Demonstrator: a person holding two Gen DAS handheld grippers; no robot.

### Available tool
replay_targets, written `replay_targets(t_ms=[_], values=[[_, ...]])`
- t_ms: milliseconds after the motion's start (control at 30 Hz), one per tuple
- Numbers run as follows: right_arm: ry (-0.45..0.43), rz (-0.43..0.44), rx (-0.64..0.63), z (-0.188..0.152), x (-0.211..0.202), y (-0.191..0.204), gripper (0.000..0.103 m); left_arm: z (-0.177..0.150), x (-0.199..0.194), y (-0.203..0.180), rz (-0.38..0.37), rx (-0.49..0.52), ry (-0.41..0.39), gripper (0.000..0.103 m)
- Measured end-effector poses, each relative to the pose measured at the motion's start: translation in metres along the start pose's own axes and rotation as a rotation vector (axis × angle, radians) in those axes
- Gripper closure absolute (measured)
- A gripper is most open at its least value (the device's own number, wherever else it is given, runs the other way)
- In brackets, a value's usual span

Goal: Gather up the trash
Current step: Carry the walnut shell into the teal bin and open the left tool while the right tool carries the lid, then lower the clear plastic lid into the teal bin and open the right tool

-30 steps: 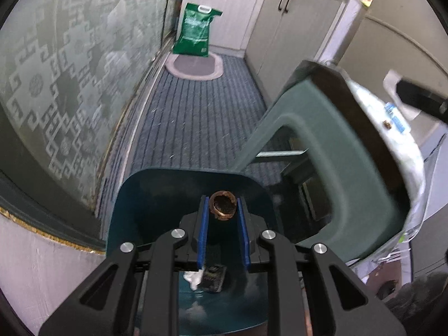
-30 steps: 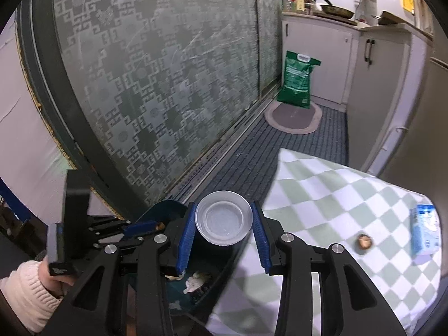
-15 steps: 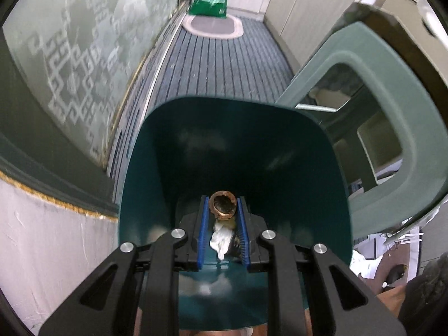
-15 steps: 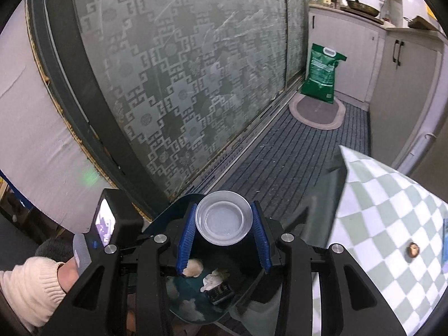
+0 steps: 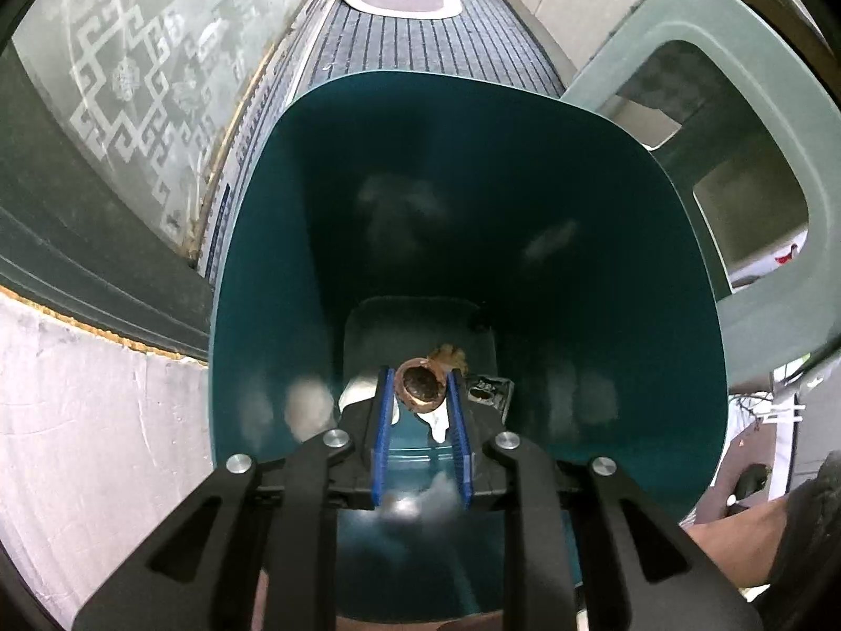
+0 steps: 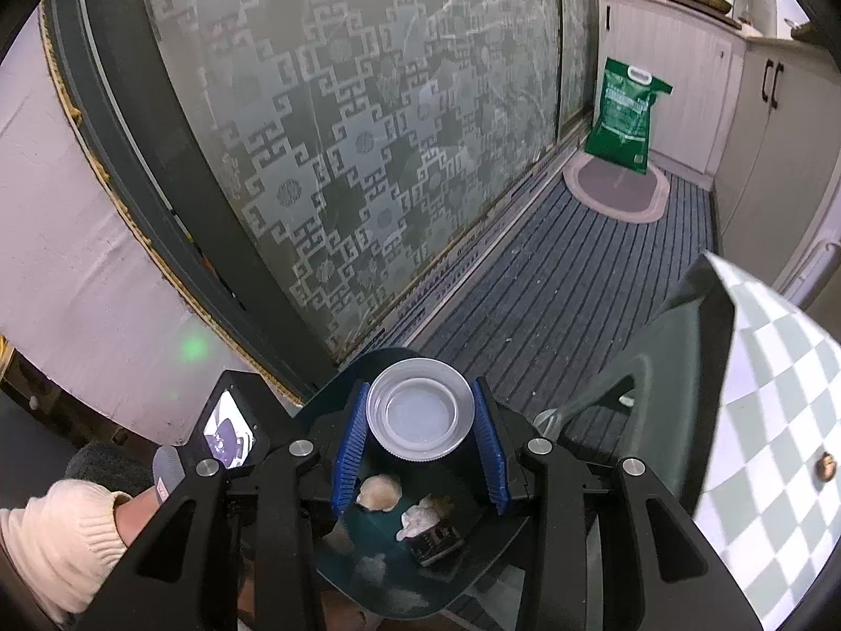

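Note:
My left gripper [image 5: 420, 386] is shut on a brown nut shell [image 5: 419, 385] and holds it inside the mouth of a teal trash bin [image 5: 525, 168]. Crumpled white paper [image 5: 439, 423] and a dark wrapper [image 5: 491, 392] lie at the bin's bottom. My right gripper [image 6: 419, 415] is shut on a clear plastic lid [image 6: 419, 416] and holds it above the same bin [image 6: 473, 568], over scraps [image 6: 423, 518] lying inside. Another small shell [image 6: 825, 465] lies on the checked tablecloth [image 6: 778, 420] at the right.
A green plastic stool [image 5: 736, 121] stands right of the bin. A patterned glass sliding door [image 6: 368, 131] runs along the left. A green bag [image 6: 625, 115] and an oval mat [image 6: 615, 192] lie by white cabinets [image 6: 683, 84] at the far end of the ribbed floor mat.
My left gripper has tipped down and moved into the bin with the shell. My right gripper has moved left off the table to over the bin with the lid.

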State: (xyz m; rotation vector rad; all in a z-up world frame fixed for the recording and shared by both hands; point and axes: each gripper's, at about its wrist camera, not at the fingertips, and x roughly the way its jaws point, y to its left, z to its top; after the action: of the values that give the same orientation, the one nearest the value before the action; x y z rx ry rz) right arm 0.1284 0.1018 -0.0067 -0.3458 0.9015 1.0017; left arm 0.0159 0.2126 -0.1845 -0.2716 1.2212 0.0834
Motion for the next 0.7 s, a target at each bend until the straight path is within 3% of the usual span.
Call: replay_targets(t_ms=[333, 700], values=[[0.060, -0.011, -0.004, -0.011, 0.024, 0.002, 0.064, 0.006, -0.021, 0.004, -0.013, -0.012, -0.080, 0.078], [0.139, -0.017, -0.013, -0.036, 0.059, 0.009, 0.064, 0.022, -0.088, 0.007, -0.066, -0.042, -0.344, 0.082]])
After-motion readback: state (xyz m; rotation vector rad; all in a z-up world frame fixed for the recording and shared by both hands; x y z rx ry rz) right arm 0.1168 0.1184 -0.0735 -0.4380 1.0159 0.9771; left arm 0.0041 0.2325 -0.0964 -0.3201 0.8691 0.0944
